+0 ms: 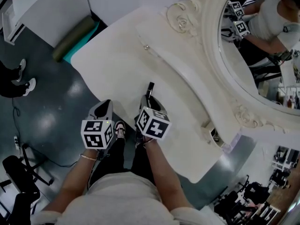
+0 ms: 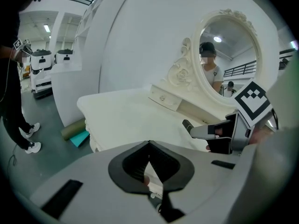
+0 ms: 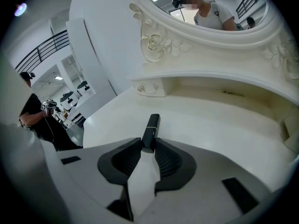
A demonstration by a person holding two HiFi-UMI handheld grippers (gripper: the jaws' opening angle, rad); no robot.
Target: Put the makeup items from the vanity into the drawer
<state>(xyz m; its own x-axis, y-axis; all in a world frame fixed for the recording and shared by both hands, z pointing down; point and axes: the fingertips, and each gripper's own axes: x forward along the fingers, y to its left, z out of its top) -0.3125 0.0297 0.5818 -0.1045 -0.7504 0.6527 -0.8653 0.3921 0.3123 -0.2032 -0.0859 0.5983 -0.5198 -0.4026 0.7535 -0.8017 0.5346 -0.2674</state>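
A black makeup tube points out over the white vanity top. My right gripper is shut on its near end, just above the front part of the tabletop. The left gripper view shows the tube ahead of the right gripper. The left gripper hangs shut and empty off the vanity's near edge, beside the right one. A small drawer with a knob sits closed under the mirror frame, at the back left.
The oval mirror in its carved frame stands along the vanity's back. A green roll and a teal sheet lie on the floor beyond the vanity's left end. A person's legs stand at far left. A small dark item sits at the vanity's right end.
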